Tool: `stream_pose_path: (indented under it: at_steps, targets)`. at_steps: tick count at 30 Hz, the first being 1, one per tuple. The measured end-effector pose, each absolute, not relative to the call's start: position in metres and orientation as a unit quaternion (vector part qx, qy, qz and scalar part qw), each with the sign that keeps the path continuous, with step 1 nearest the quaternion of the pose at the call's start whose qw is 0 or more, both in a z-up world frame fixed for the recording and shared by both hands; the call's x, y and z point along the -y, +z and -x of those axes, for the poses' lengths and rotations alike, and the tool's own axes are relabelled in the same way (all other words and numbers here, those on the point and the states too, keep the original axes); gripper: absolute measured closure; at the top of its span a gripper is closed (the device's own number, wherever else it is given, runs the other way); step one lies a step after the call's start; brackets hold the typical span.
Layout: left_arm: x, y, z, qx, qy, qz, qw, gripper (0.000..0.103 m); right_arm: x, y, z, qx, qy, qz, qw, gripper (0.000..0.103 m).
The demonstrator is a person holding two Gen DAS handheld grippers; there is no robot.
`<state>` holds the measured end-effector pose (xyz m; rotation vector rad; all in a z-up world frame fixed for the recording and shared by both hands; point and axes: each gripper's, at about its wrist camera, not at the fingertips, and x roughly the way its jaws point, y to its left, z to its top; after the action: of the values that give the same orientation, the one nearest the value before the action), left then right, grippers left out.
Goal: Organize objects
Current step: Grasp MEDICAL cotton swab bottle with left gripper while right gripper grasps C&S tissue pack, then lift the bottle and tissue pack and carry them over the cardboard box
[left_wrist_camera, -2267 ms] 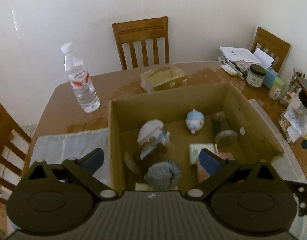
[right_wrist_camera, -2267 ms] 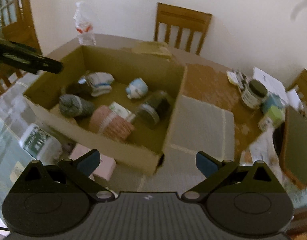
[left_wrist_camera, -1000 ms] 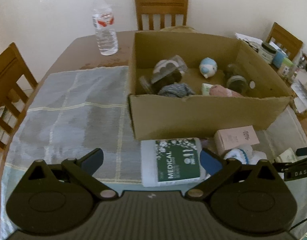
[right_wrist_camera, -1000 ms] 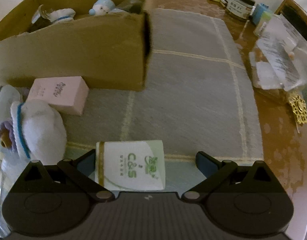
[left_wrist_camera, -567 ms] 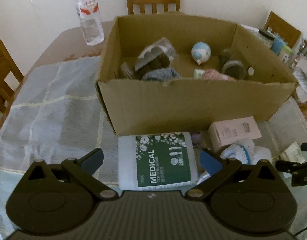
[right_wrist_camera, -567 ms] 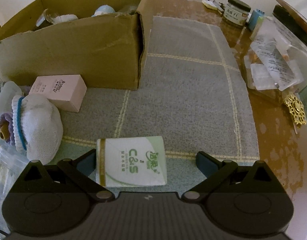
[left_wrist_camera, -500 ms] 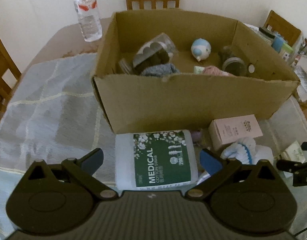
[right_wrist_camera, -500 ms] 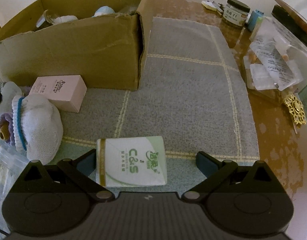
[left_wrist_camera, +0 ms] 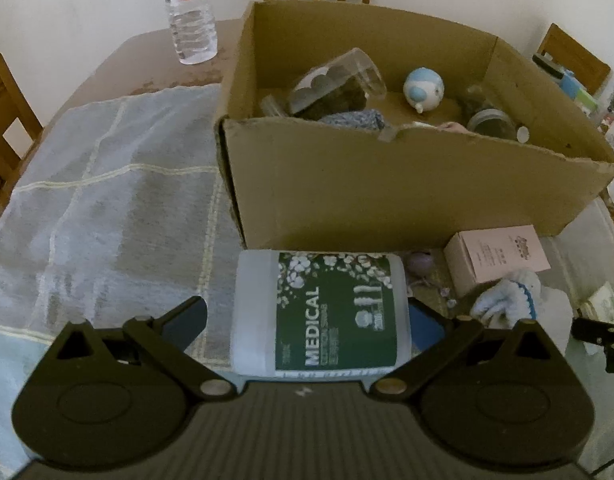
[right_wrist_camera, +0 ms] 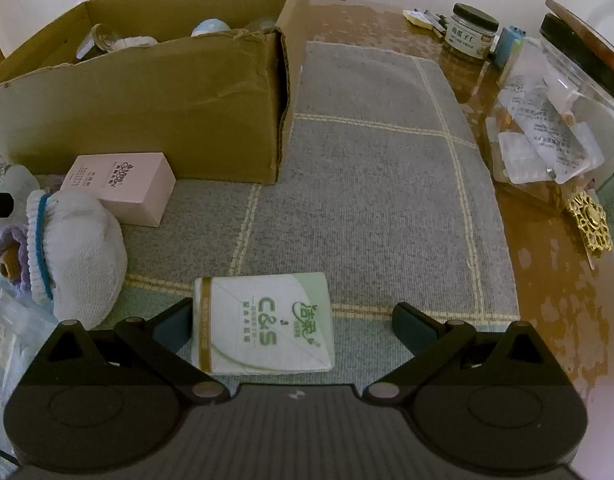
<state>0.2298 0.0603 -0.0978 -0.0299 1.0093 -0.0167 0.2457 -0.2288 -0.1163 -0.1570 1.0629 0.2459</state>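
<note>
Two targets sit between two spread claws, one for each hand. My left gripper (left_wrist_camera: 307,320) has its fingers wide apart around the swab pack (left_wrist_camera: 321,312), which lies on the cloth (left_wrist_camera: 107,208) just in front of the box (left_wrist_camera: 407,184), its far end close against the cardboard wall. The pack's right side looks to be at or touching my right-hand finger pad, while a clear gap shows on the left, so the pack lies off-centre toward the right of the claw. Its long axis (going by the "MEDICAL" lettering) runs away from me, along the fingers, so the jaws would close across its short width.

My right gripper (right_wrist_camera: 293,322) is likewise spread, nothing pinched. The tissue pack (right_wrist_camera: 263,324) lies flat on the cloth between its fingers, hard against the left finger, with open cloth between it and the right finger. Its wider side runs across the claw.

I judge each hand is nearest its own item; the sock (right_wrist_camera: 73,256) and pink carton (right_wrist_camera: 123,186) lie left of the right claw, between the two grippers. The box stands ahead and to the left of the right claw, directly ahead of the left one, so both lifts would go forward and over the near wall.
</note>
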Motion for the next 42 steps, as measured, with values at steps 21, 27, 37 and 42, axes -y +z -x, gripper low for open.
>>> stream_pose_path:
  at_steps: [21,27,37,42]
  targets:
    - [-0.060,-0.102,-0.228,-0.487,-0.029,0.017,0.873,0.020,0.222,-0.097,-0.239,-0.505,0.148,0.092,0.846,0.034]
    - [-0.062,-0.094,-0.223,-0.485,-0.045,-0.001,0.873,0.020,0.221,-0.094,-0.226,-0.512,0.160,0.094,0.838,0.035]
    - [-0.065,-0.066,-0.216,-0.490,-0.080,-0.021,0.868,0.020,0.225,-0.056,-0.221,-0.500,0.196,0.109,0.837,0.035]
    - [-0.067,-0.040,-0.214,-0.488,-0.103,-0.030,0.866,0.020,0.222,-0.030,-0.223,-0.481,0.220,0.119,0.840,0.035]
